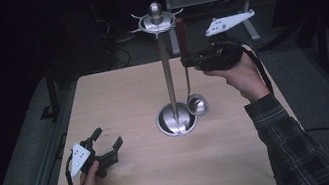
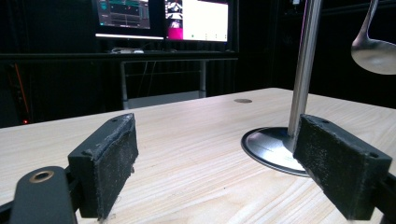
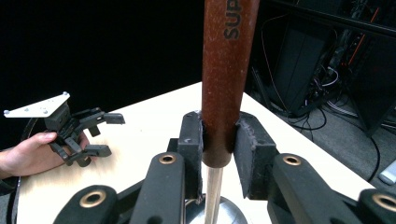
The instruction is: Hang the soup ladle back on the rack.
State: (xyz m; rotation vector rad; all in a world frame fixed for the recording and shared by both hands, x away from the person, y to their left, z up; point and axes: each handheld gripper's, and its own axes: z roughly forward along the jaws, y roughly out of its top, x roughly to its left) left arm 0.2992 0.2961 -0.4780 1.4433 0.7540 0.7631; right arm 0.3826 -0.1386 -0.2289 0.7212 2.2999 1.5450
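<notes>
Near the middle of the light wooden tabletop (image 1: pixel 141 177): a metal utensil stand (image 1: pixel 167 71), with round base, upright pole and a hooked crown with a knob on top. Just beside the pole, toward the right edge: a ladle (image 1: pixel 192 80) with a brown wooden handle and a steel shaft and bowl, hanging upright, bowl low and close to the stand's base, just above the tabletop. Whether the handle's top is caught on a hook of the crown, cannot tell.

Right gripper (image 1: pixel 189 61) raised over the far right part of the tabletop, held by a hand with a plaid sleeve, jaws clamped on the lower end of the ladle's brown handle; in the right gripper view, pads pressed on either side of the handle, white letters "SUP" readable on the wood.

Left gripper (image 1: pixel 107 137) low at the near left corner, in the left hand (image 1: pixel 90 178), resting on or just above the tabletop, jaws spread wide apart around nothing, pointed toward the stand.

Beyond the far edge, in the left gripper view: two lit monitors (image 2: pixel 163 18) in a dark room.
</notes>
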